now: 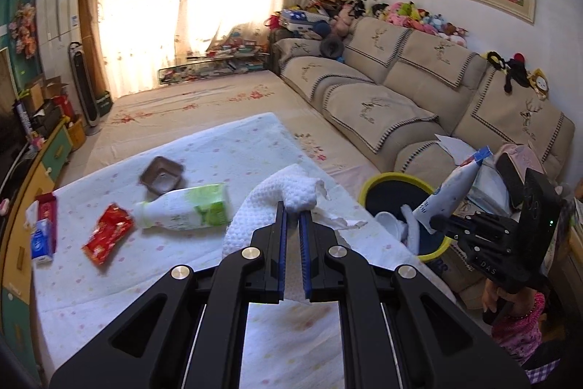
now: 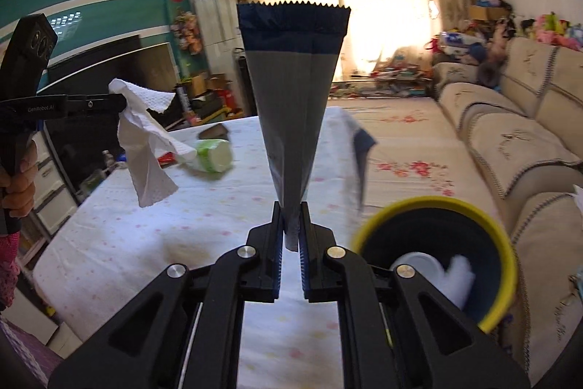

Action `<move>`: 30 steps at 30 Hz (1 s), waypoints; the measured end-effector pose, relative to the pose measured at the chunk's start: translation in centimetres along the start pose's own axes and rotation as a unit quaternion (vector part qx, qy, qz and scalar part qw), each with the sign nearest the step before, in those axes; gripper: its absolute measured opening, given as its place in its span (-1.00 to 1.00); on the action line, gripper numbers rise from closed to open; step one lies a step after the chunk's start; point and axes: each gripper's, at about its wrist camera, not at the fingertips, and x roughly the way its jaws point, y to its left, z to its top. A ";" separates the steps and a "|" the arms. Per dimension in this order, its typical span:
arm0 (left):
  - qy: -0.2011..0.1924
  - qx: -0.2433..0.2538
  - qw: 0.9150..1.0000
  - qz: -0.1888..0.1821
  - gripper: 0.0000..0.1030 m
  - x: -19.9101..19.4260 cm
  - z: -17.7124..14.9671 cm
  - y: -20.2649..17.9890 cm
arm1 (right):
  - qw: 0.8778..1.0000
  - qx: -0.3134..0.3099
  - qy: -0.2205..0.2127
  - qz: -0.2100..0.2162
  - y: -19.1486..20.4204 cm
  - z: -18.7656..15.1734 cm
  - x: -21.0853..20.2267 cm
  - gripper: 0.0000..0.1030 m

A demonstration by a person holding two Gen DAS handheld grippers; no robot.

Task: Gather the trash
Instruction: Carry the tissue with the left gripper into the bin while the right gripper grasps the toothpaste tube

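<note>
Flowered cloth (image 1: 120,279) covers the table — left gripper (image 1: 293,212) pinches a paper towel (image 1: 277,199), right gripper (image 2: 290,217) clamps a wrapper (image 2: 291,79) near the bin (image 2: 503,243).

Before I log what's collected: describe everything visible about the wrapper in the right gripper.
The wrapper is a flat, empty, foil-like packet, grey-white with a dark blue band and a zigzag-cut top edge. It stands upright, fanning wider upward, its narrow bottom end pinched in the shut right gripper. It is off the table; only the gripper touches it.
</note>
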 end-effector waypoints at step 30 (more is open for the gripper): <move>0.111 0.070 0.987 -0.096 0.57 24.3 0.5 -18.8 | 0.988 0.090 0.003 -0.125 -10.3 -4.7 -5.0 -0.84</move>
